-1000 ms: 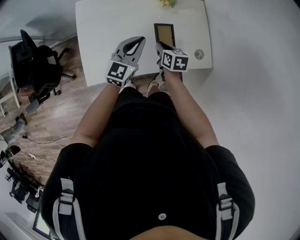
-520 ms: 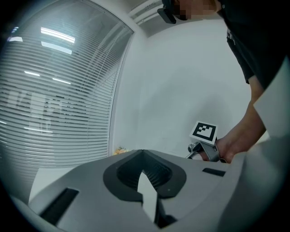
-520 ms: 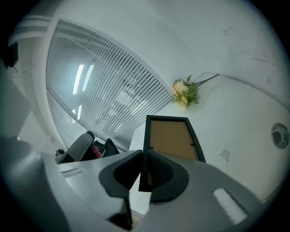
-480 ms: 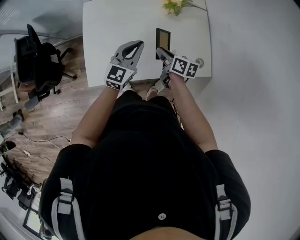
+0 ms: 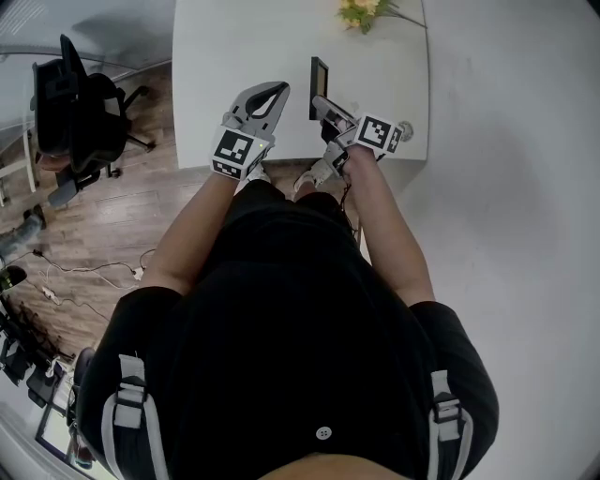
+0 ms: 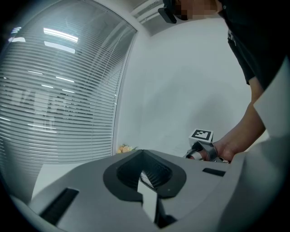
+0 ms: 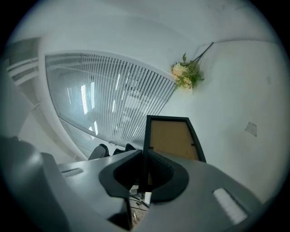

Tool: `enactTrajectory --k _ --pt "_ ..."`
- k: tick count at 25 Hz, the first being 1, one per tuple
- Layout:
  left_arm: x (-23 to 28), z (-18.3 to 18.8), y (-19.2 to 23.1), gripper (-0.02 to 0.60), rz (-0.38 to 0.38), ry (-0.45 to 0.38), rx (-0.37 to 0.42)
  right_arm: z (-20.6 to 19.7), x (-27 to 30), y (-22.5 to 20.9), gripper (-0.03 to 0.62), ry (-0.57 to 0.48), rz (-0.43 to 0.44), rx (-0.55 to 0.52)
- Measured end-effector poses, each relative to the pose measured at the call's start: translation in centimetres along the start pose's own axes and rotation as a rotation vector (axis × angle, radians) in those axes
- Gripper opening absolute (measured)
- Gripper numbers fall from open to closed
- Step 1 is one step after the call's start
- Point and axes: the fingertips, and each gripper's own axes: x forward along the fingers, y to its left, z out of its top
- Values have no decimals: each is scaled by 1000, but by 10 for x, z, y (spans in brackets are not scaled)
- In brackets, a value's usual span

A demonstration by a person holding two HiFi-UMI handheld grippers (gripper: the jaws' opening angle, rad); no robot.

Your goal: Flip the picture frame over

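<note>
Picture frame: black-rimmed rectangular picture frame point(image 7: 174, 138) with a brown board back, tipped up on its edge over the table, close to the near side; in the head view it shows only as a thin dark strip
Right gripper: grey two-jaw right gripper point(image 5: 323, 103), clamped on the frame's near end, with the black rim between its ribbed pads
Left gripper: grey two-jaw left gripper point(image 5: 272, 91), just left of the frame and clear of it, tips pressed together with nothing between them
Table: white rectangular table point(image 5: 225, 47)
Flowers: small bunch of pale yellow flowers with green leaves point(image 5: 361, 11), lying at the table's far edge, beyond the frame
Surroundings: black office chair point(image 5: 75, 103) on the brown wooden floor point(image 5: 103, 225), left of the table
</note>
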Motion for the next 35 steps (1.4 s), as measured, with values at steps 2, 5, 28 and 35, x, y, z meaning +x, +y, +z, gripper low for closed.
enactTrajectory --k 2,5,28,35 --pt "0 0 1 6 4 0 -6 -1 1 -3 51 -6 26 38" --pt "0 -3 3 6 13 3 -11 -3 3 -8 51 -4 64 81" --pt "19 -35 -3 6 8 72 -33 -32 30 -54 51 66 298 268" --pt "24 -38 -10 6 8 78 -32 -26 16 -71 51 18 290 316"
